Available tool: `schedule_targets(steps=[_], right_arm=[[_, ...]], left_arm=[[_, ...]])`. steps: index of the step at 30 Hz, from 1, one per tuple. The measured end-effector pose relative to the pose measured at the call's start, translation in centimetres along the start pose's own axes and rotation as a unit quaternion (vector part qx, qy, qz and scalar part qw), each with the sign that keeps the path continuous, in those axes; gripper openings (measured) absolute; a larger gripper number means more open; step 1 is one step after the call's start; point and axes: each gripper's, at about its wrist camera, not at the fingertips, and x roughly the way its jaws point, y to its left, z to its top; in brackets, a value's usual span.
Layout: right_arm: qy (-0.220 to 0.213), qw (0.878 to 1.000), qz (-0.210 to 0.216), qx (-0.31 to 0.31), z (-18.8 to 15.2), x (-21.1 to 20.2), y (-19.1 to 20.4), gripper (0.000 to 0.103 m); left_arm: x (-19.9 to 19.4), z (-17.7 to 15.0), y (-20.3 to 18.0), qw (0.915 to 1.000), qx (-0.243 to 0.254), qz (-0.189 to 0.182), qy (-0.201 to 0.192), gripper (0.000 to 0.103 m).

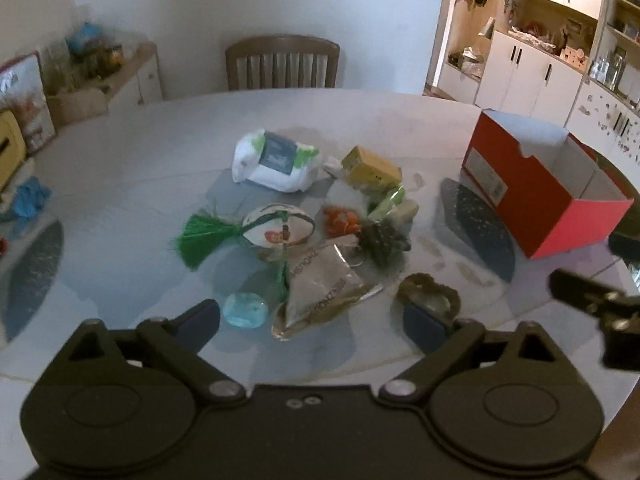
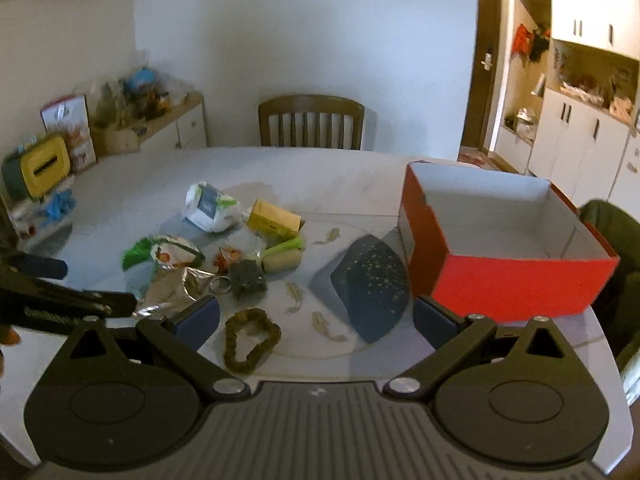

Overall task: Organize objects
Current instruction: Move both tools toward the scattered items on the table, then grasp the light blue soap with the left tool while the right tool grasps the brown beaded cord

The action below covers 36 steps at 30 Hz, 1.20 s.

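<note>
From the left wrist, the left claw [image 1: 312, 318] hangs wide and empty over the clutter on the surface [image 1: 120, 168]: a silver foil packet [image 1: 326, 286] lies between its fingers, a blue soap-like lump [image 1: 245, 310] beside it. Better to close on one item only.

From the right wrist, the right claw [image 2: 316, 320] is spread, holding nothing, above a brown scrunchie [image 2: 250, 340]. The red box [image 2: 504, 240] stands empty to the right, probably the destination.

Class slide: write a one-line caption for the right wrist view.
Open right gripper above a brown scrunchie, small clutter piled beyond, an empty red box waiting on the table.
</note>
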Motion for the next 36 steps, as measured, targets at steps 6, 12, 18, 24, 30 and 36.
schedule_targets(steps=[6,12,18,24,30,36], right_arm=[[0.044,0.999,-0.003,-0.001,0.3,5.0,1.3,0.098],[0.073,0.997,-0.002,0.001,0.4,7.7,2.2,0.095],[0.095,0.996,-0.002,0.001,0.2,9.6,2.8,0.087],[0.129,0.992,0.0,0.004,-0.3,11.6,3.1,0.071],[0.152,0.988,-0.005,0.01,-0.6,13.0,3.2,0.057],[0.18,0.983,0.003,0.024,-0.9,13.9,3.3,0.04]], left_arm=[[3.4,0.7,0.8,0.9994,0.016,-0.023,0.019,0.09],[4.8,1.2,4.3,0.9994,0.005,-0.01,0.033,0.085],[6.6,0.9,7.4,0.998,-0.015,0.007,0.061,0.078],[7.7,0.2,7.0,0.997,0.003,-0.009,0.076,0.073],[8.3,0.0,7.2,0.9962,-0.005,-0.032,0.081,0.055],[8.1,0.0,7.5,0.9955,-0.012,-0.054,0.077,0.038]])
